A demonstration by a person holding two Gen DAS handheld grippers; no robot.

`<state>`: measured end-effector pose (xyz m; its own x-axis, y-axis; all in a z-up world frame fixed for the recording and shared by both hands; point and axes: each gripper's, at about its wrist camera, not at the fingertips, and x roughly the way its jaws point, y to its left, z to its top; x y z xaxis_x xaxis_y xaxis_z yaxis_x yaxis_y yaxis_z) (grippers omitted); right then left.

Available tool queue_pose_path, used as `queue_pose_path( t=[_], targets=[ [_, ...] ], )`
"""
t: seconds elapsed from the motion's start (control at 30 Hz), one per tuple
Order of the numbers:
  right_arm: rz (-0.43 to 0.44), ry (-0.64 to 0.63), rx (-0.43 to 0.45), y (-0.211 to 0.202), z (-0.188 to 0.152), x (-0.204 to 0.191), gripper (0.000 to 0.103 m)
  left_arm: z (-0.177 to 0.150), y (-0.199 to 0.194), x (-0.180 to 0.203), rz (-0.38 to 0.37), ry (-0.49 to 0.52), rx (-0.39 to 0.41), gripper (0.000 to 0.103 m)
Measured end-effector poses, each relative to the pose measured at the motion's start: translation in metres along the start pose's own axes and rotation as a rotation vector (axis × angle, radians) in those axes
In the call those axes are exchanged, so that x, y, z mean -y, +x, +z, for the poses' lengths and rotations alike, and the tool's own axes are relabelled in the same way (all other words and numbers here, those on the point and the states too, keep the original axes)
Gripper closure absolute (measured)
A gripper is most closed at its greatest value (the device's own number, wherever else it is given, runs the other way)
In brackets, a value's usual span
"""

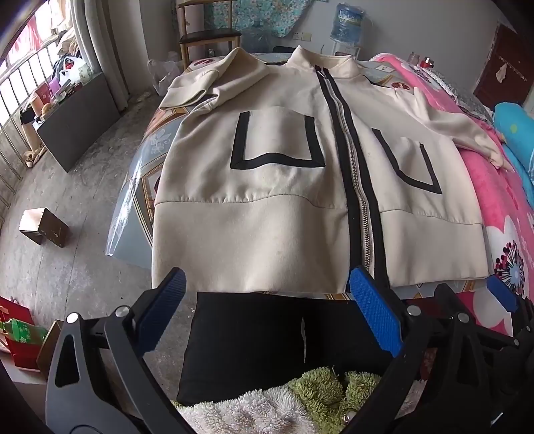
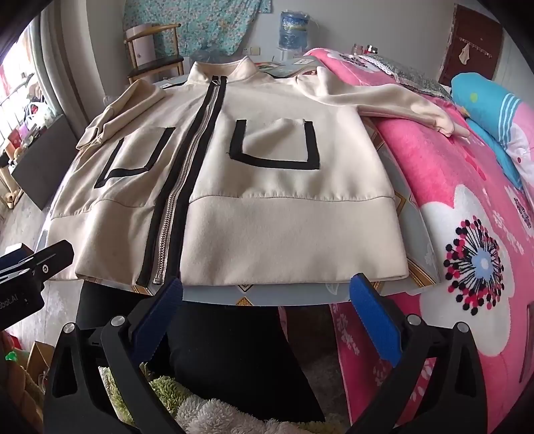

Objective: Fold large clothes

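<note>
Fluffy green-and-white fabric (image 1: 300, 397) is showing at six o'clock in both wrist views, closest to the lenses, with a black cloth panel (image 1: 253, 344) lying just above it. Both tongs are hanging over this near edge with nothing between their pads. Spreading wide, the left gripper (image 1: 267, 313) is showing its blue pads (image 1: 373, 317) at roughly seven and five o'clock of its own view, its tips hovering just short of the jacket hem. Likewise gaping, the right gripper (image 2: 263, 313) is holding its pads apart below the hem, gripping nothing.

Lying flat and face up on the patterned table (image 1: 140, 173), the cream jacket (image 1: 267, 187) is filling the centre of each view, collar pointing to twelve o'clock and hem to six. Its zipper (image 1: 350, 167) is running closed between black bands, with a black-trimmed pocket (image 1: 277, 140) sitting on either side. One sleeve (image 1: 207, 83) is lying folded near eleven o'clock in the left view; the other sleeve (image 2: 383, 100) is trailing toward two o'clock in the right view, onto the pink flowered blanket (image 2: 467, 233). At twelve o'clock a wooden chair (image 1: 207, 36) and a water bottle (image 1: 347, 23) are standing by the wall.
</note>
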<state>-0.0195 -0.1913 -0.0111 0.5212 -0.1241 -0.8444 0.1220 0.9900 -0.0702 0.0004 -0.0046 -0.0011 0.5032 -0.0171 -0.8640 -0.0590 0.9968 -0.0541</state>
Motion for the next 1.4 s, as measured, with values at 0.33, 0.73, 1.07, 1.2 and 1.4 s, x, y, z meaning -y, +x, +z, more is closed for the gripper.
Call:
queue_pose_path(
  t=[0.33,0.73,1.07,1.2,1.4],
  targets=[
    [-0.007,-0.006,0.009,-0.0038,0.0005,-0.0014,0.006,0.0002,-0.0003,-0.0009,-0.003,-0.002,0.0,0.008],
    [-0.006,-0.005,0.008,-0.0035,0.0004,-0.0011,0.006,-0.0025,0.0009,-0.0004,-0.003,-0.003,0.0,0.008],
    [-0.009,-0.006,0.01,-0.0039,0.0,-0.0019,0.006,-0.0029,0.0009,-0.0016,-0.005,-0.003,0.0,0.008],
    [-0.009,-0.006,0.013,-0.0047,0.0003,-0.0019,0.006,-0.0051,0.0012,-0.0016,-0.004,-0.003,0.001,0.008],
    [-0.014,-0.006,0.018,-0.0063,0.0013,-0.0017,0.006,-0.0053,0.0008,-0.0042,-0.005,-0.004,0.001,0.008]
  ],
)
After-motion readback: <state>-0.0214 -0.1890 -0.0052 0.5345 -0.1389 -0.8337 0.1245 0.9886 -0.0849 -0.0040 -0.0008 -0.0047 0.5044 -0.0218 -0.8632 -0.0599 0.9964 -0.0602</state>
